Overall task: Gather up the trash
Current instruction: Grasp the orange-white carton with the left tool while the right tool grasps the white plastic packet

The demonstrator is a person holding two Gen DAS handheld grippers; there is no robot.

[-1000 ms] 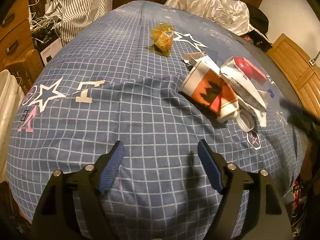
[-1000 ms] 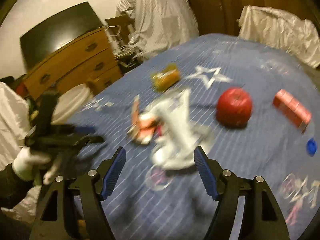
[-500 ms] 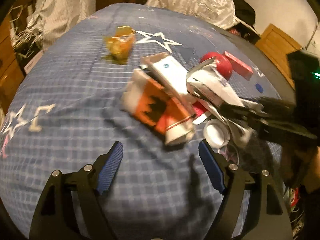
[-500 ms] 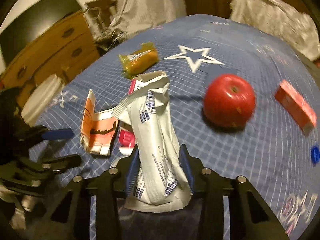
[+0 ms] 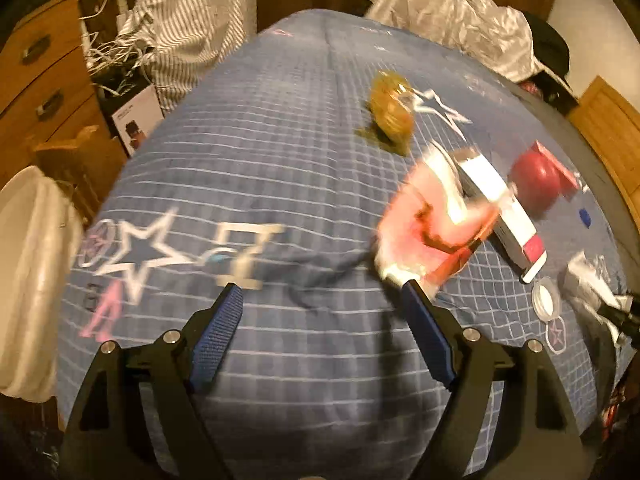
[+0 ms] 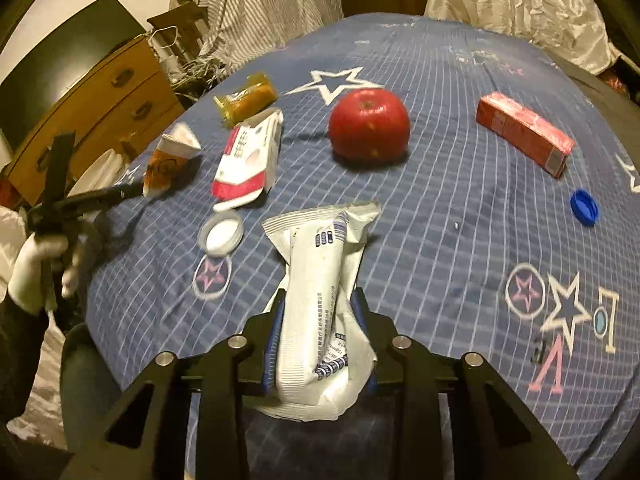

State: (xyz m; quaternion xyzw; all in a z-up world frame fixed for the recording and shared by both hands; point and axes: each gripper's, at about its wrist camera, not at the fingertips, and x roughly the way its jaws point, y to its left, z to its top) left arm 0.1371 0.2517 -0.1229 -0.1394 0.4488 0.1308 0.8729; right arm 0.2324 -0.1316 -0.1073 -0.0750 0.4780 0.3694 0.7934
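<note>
The right gripper (image 6: 318, 334) pinches the white crumpled wrapper (image 6: 320, 300), whose lower end hides its pads. The left gripper (image 5: 320, 316), spread, reaches a blurred orange paper cup (image 5: 432, 228) on the blue bedcover (image 5: 256, 168).

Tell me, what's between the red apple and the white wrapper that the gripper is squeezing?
Nothing. In the right wrist view, only bare blue checked bedspread lies between the apple and the white wrapper pinched in the right hand-held gripper.
</note>
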